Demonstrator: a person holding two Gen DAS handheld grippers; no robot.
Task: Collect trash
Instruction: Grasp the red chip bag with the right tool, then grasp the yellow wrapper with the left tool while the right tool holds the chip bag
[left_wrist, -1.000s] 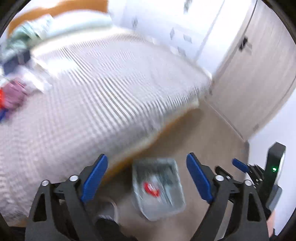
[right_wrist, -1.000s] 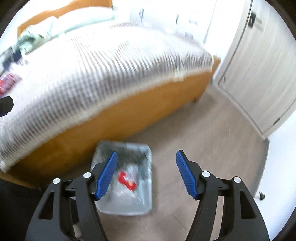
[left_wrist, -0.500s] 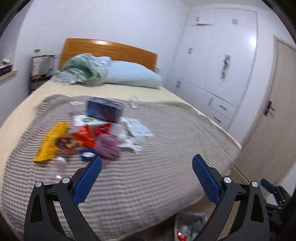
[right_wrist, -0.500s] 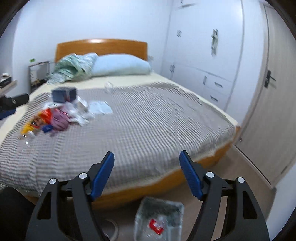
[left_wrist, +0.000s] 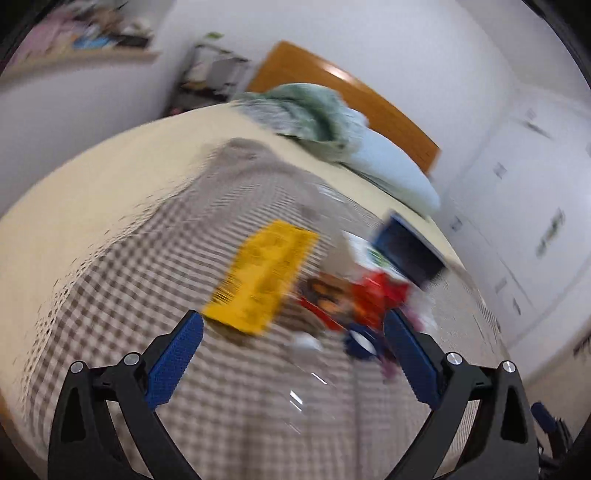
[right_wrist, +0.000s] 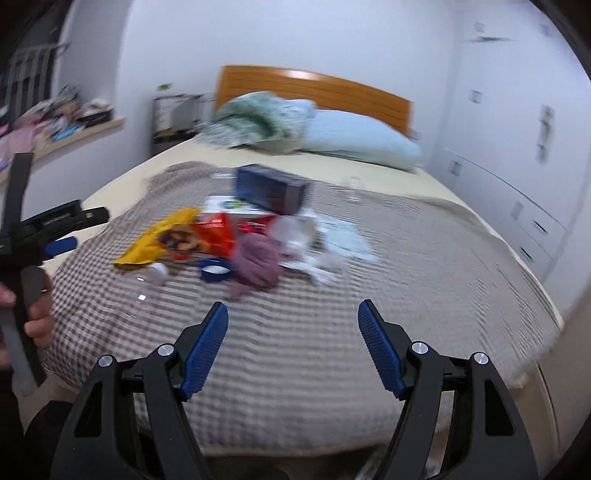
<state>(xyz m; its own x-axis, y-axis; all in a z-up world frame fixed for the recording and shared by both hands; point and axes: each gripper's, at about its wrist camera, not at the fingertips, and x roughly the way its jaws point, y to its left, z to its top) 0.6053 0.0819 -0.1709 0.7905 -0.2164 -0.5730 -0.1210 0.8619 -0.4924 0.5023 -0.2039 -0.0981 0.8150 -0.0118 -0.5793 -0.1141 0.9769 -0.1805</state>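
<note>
A heap of trash lies on the checked bedspread: a yellow wrapper, a red snack bag, a blue lid, a purple cloth, a dark blue box, white papers and a clear plastic bottle. My right gripper hovers open over the bedspread, short of the heap, nothing between its fingers. My left gripper is open and empty just before the yellow wrapper, red bag and blue lid. The left wrist view is blurred.
A green blanket and a pale pillow lie by the wooden headboard. White wardrobes stand at the right, a cluttered shelf at the left. A hand holds the left tool.
Both views swung up from the clear bin on the floor to the bed top; the bin left view. The left gripper moved in close to the trash heap. Both jaws widened slightly.
</note>
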